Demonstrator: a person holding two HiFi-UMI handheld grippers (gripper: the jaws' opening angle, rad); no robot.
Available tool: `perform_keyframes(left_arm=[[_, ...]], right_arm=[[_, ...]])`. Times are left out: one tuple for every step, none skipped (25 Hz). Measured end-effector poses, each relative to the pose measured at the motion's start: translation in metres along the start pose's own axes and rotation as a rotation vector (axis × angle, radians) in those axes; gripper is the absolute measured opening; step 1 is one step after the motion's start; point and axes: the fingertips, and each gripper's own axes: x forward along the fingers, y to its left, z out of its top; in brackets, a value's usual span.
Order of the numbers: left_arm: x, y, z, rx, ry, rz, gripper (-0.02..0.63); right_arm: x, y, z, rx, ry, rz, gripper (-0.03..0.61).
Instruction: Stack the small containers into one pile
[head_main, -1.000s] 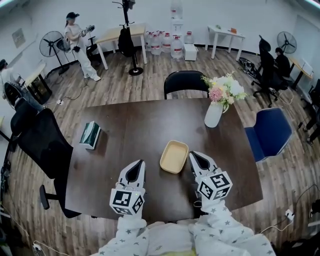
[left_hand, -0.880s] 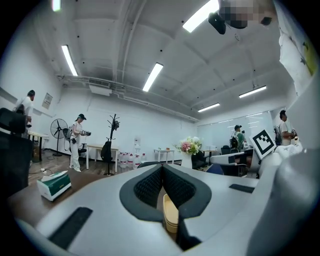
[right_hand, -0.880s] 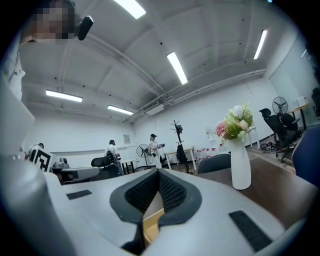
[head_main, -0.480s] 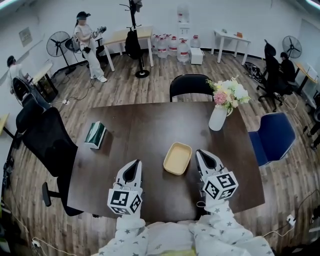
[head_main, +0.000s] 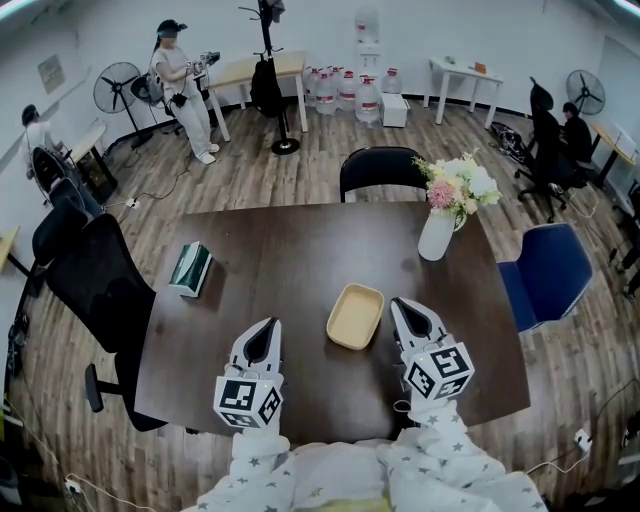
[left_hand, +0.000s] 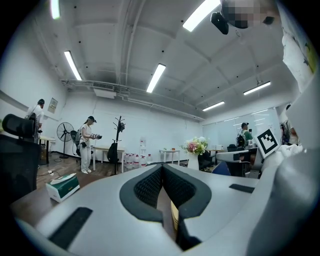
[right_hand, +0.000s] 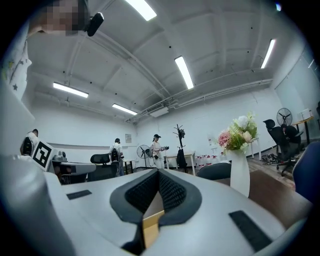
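Between left tool (head_main: 265, 328), right tool (head_main: 403, 306) — tan container (head_main: 355, 315), layers indistinguishable.

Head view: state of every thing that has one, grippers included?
Tan shallow rectangular container: upright, empty, on the dark table, touched by neither gripper.
Left gripper: shut, empty.
Right gripper: shut, empty.
White vase of flowers: upright.
Green-and-white tissue box: lying flat near the table's left edge.
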Motion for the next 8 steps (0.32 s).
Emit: perform_keyframes(left_arm=[[-0.0001,0.0012,-0.0003,-0.001,0.0,0.003,0.025],[-0.0001,0.0024,-0.0007,-0.001,0.0,0.007,0.025],[0.0,0.0037,-0.0011,0.0,0.0,0.011,0.025],[0.0002,0.0051,-0.0014,0.0,0.0,0.014,0.025],[0.0005,0.0066,-0.0017,0.0,0.0,0.017,0.025],[0.0007,0.0081,-0.0019,0.0,0.0,0.02,0.025],[0.0009,0.0095,-0.0021,0.0,0.0,0.022,0.025],[0.001,0.011,-0.0023,0.0,0.001,0.025,0.025]], right_arm=[[0.0006,0.0002,-0.001,-0.003,0.001,0.0,0.021],[0.0011,0.0003,-0.0019,-0.004,0.0,0.0,0.021],[0.0017,0.0003,-0.0028,-0.005,-0.001,0.001,0.021],[0.0025,0.0005,-0.0033,-0.006,-0.003,0.002,0.021],[0.0034,0.0006,-0.0037,-0.005,-0.003,0.002,0.021],[0.0042,0.0008,-0.004,-0.004,-0.004,0.002,0.021],[0.0051,0.0011,-0.0042,-0.002,-0.005,0.001,0.021],[0.0059,0.0014,-0.0045,0.001,-0.005,0.001,0.021]])
